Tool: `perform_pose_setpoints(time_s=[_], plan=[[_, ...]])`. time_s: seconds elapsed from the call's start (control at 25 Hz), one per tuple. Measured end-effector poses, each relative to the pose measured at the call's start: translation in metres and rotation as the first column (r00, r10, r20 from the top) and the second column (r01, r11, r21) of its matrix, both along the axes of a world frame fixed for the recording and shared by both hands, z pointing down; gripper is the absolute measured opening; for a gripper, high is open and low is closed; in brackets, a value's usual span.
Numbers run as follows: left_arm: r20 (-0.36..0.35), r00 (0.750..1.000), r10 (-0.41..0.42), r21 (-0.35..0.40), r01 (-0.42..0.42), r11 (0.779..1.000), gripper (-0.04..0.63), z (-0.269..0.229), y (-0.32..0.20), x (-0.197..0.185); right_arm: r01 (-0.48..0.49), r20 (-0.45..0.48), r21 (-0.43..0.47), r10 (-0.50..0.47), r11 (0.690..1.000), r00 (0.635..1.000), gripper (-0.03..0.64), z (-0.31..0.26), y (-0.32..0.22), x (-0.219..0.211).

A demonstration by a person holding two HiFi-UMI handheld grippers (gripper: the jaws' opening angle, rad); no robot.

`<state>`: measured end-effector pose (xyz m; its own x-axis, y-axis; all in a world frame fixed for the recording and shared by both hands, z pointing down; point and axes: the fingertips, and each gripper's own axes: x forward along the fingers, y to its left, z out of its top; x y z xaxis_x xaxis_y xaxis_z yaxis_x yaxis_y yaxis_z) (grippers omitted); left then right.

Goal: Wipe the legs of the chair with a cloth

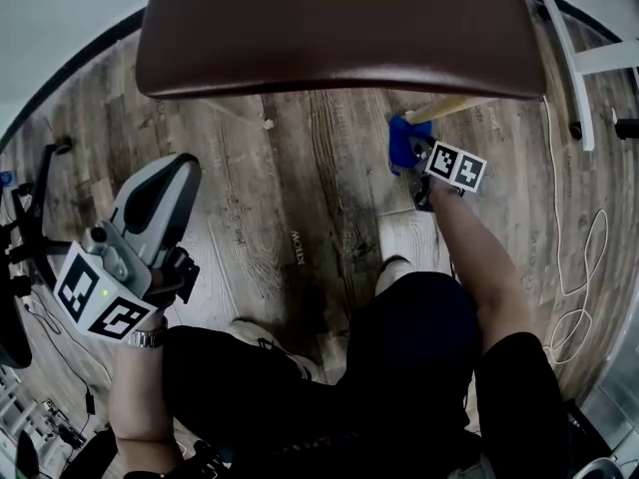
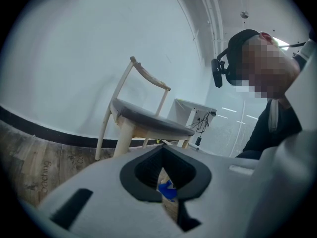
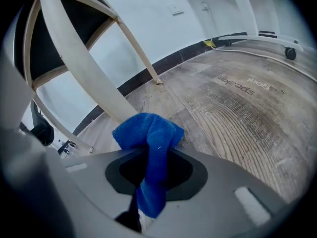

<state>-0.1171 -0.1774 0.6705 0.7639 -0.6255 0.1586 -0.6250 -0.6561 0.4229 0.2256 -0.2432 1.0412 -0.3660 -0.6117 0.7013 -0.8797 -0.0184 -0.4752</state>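
Note:
The chair's brown seat (image 1: 339,28) fills the top of the head view, and a pale wooden leg (image 1: 454,108) slants out from under it. My right gripper (image 1: 417,156) is shut on a blue cloth (image 1: 405,140) held against that leg. In the right gripper view the cloth (image 3: 148,130) bunches out of the right gripper (image 3: 151,155) and touches the slanted leg (image 3: 84,68). My left gripper (image 1: 180,173) is held off to the left, away from the chair, with its jaws together and nothing in them. The left gripper view looks past the left gripper (image 2: 166,182) at the whole chair (image 2: 148,120).
Wood-pattern floor (image 1: 300,168) all around. A white table frame on casters (image 1: 574,68) stands at the right, with a pale cable (image 1: 589,257) looped on the floor below it. A black office-chair base (image 1: 30,238) sits at the far left. The person's shoe (image 1: 397,267) is below the chair.

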Motion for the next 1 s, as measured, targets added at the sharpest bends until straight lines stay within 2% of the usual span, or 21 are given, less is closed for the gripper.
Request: perform_pose_setpoints(time_s=[0.28,0.56,0.84,1.0], plan=[[-0.015,1.0,-0.004,0.002,0.004,1.0,-0.002,-0.001,0.0,0.0,-0.014,0.041,0.006,0.014,1.0,0.999,0.085,-0.015,0.002,0.0],[-0.032,0.999,0.002,0.022,-0.001,1.0,-0.002,-0.011,0.003,0.001,-0.054,0.163,0.136,0.031,0.989,0.986,0.084,-0.1,0.004,-0.007],[-0.052,0.999,0.011,0.04,-0.009,0.999,-0.002,-0.018,0.004,0.006,-0.091,0.247,0.328,0.008,0.94,0.969,0.084,-0.219,0.016,-0.013],[-0.056,0.998,0.018,0.042,-0.015,0.999,-0.002,-0.02,0.005,0.009,-0.09,0.354,0.422,-0.073,0.902,0.933,0.084,-0.285,0.022,-0.037]])
